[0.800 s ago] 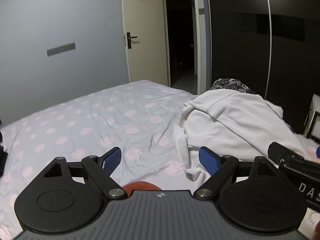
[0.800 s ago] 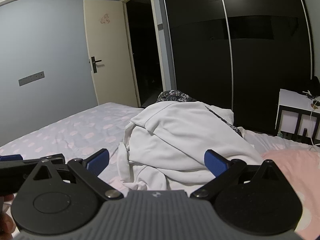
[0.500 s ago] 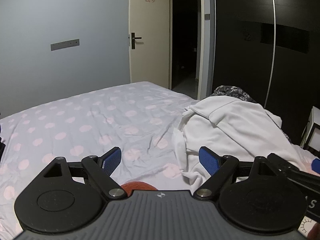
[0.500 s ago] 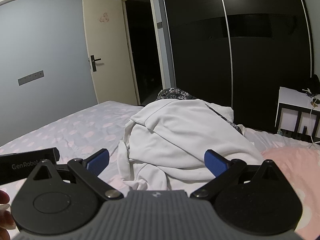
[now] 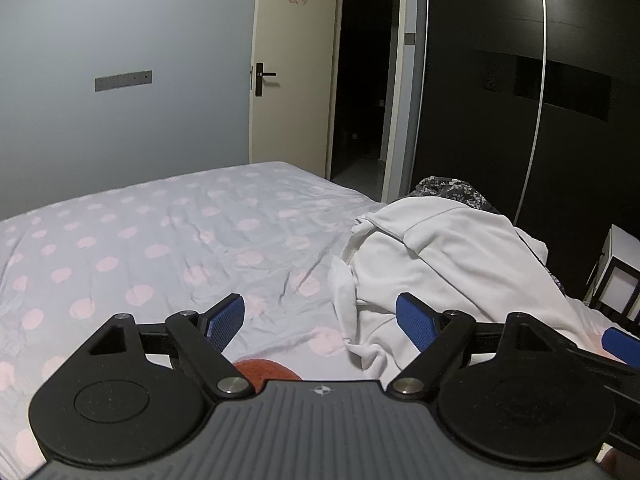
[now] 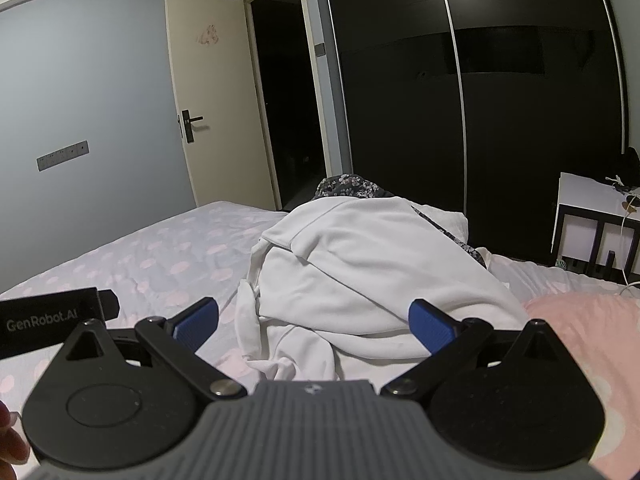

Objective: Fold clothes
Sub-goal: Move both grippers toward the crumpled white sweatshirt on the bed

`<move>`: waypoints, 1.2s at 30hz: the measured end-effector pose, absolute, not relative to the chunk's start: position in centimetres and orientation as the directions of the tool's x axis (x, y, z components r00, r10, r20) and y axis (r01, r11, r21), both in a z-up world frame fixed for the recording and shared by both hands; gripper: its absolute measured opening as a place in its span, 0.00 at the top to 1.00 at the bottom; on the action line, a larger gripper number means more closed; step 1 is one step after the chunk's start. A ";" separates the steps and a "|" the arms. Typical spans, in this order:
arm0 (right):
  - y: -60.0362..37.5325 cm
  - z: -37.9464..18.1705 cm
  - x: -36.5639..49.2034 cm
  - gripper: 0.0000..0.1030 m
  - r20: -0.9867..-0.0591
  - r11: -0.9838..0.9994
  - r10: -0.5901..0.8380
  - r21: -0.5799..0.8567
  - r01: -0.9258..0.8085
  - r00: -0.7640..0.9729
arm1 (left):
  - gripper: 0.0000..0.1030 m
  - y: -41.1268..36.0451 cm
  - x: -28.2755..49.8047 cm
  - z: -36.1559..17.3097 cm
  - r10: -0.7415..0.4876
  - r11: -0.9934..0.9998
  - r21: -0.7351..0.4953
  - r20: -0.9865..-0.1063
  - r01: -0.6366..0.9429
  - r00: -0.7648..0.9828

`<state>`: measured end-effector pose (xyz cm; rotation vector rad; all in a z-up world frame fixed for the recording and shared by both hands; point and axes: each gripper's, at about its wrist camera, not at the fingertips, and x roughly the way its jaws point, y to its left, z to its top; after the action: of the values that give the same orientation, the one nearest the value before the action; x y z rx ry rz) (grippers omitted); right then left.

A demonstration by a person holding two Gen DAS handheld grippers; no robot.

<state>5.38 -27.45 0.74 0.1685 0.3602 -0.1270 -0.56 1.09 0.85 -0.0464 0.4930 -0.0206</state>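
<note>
While unfolded — white garment [image 6: 360, 264], bed [image 5: 160, 240].

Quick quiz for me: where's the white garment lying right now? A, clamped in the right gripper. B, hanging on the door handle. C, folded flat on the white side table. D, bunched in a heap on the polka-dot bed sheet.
D: the white garment sits crumpled in a heap on the polka-dot bed sheet, while the right gripper stands open short of it, with nothing between its pads.
</note>
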 end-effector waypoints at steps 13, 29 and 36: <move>-27.5 0.4 5.5 0.01 -0.382 0.980 -0.085 0.134 0.146 0.920 | 0.07 1.1 -0.7 0.3 -0.023 1.000 -0.030 -0.475 0.010 0.880; -27.6 0.1 5.7 0.01 -0.402 0.985 -0.067 0.119 0.125 0.913 | 0.17 1.2 -0.7 0.0 -0.018 1.000 -0.002 -0.484 0.020 0.875; -27.3 0.0 6.1 0.01 -0.413 0.990 -0.049 0.098 0.098 0.909 | 0.23 1.1 -0.5 -0.3 -0.020 0.999 0.013 -0.514 0.031 0.858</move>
<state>6.14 -27.29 0.04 0.1174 0.4222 -0.0761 -0.47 1.06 -0.31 0.0216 0.5392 -0.0268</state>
